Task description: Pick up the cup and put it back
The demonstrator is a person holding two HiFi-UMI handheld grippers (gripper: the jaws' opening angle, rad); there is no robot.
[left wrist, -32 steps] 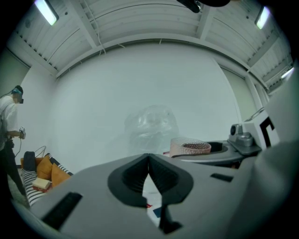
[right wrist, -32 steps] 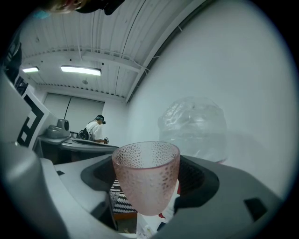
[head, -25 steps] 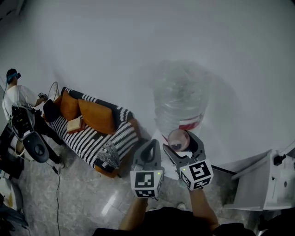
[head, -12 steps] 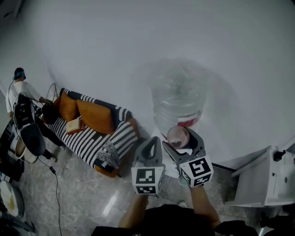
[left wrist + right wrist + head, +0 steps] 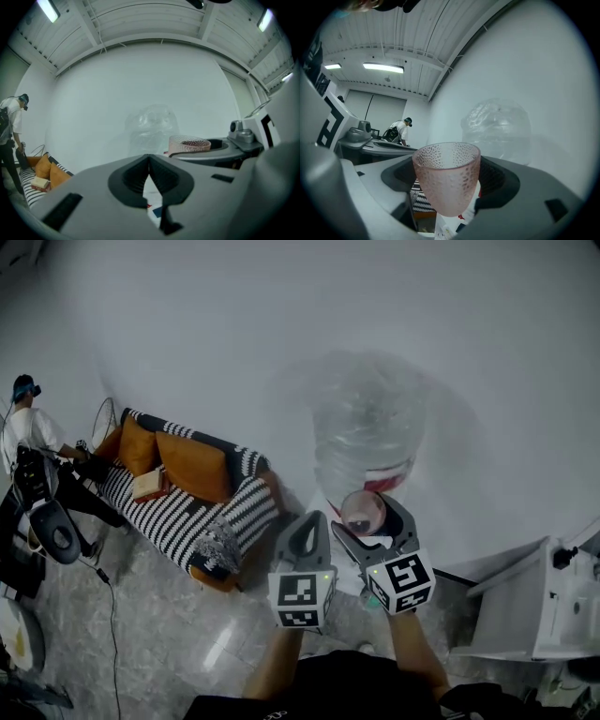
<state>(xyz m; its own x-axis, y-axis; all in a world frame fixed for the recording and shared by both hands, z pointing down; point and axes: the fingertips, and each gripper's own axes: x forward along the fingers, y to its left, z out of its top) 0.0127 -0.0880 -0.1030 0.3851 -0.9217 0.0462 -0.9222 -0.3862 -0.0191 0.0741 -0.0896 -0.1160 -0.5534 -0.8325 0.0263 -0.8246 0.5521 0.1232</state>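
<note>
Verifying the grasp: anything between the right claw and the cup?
Nothing visible. The pink cup sits directly in the right claw, gripped on both sides with no object wedged in. The left claw is shut and empty, off to the cup's side.

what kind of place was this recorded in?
Probably a lab or workshop lounge corner, indoors: striped sofa with orange cushions, big water jug, tube light on a ribbed ceiling.

Left gripper (image 5: 149, 158): jaws closed, ribbed fingers (image 5: 133, 174) meeting at their tips, nothing between them.
Cup (image 5: 189, 143): pink, dimpled, upright, just right of the fingertips, seated in the right gripper (image 5: 193, 153).
Water bottle (image 5: 152, 127): clear, straight beyond the fingertips, by the white wall (image 5: 93, 103).
Sofa (image 5: 40, 173): striped, orange cushions, far left of the fingers.
Person (image 5: 10, 124): standing, beyond the sofa.
</note>
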